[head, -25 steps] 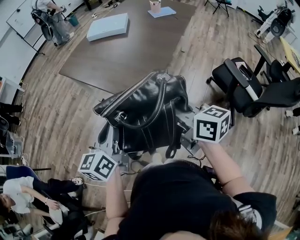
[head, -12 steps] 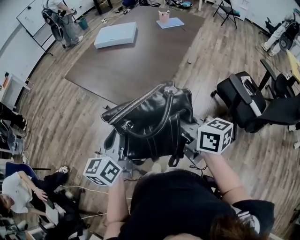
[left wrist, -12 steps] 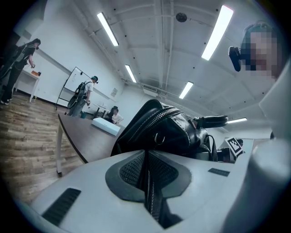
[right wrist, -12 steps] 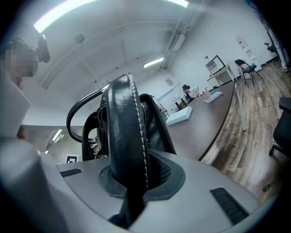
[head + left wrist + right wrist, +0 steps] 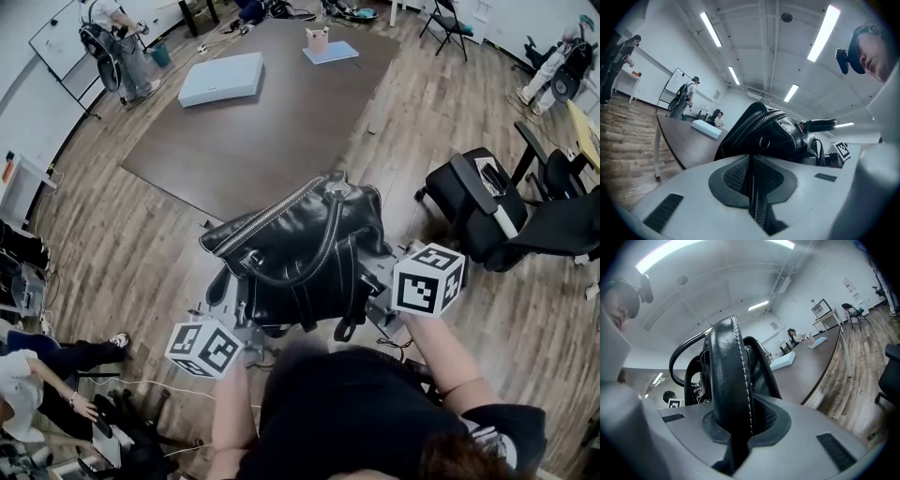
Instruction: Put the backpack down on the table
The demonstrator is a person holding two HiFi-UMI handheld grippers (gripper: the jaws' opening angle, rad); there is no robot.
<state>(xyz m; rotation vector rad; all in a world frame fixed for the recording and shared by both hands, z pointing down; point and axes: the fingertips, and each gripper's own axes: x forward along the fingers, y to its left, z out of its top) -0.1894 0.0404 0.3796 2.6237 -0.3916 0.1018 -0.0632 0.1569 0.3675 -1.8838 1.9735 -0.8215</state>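
Observation:
A black leather backpack (image 5: 300, 248) hangs in the air between my two grippers, over the wood floor just short of the near corner of the dark brown table (image 5: 272, 122). My left gripper (image 5: 246, 317) is at the bag's lower left. In the left gripper view it (image 5: 751, 161) is shut on a thin stitched strap, with the zipped bag (image 5: 773, 136) just ahead. On the bag's right side, my right gripper (image 5: 372, 281) is shut on a thick leather strap (image 5: 731, 366), which fills the space between its jaws (image 5: 736, 416).
On the table's far part lie a pale blue box (image 5: 220, 78), a pink cup (image 5: 317, 39) and a blue sheet (image 5: 333, 53). Black office chairs (image 5: 478, 202) stand close on the right. A person (image 5: 117, 42) stands at the far left, and others sit at the lower left.
Both grippers have carried the bag a little closer to the table's near corner. Neither grip has changed.

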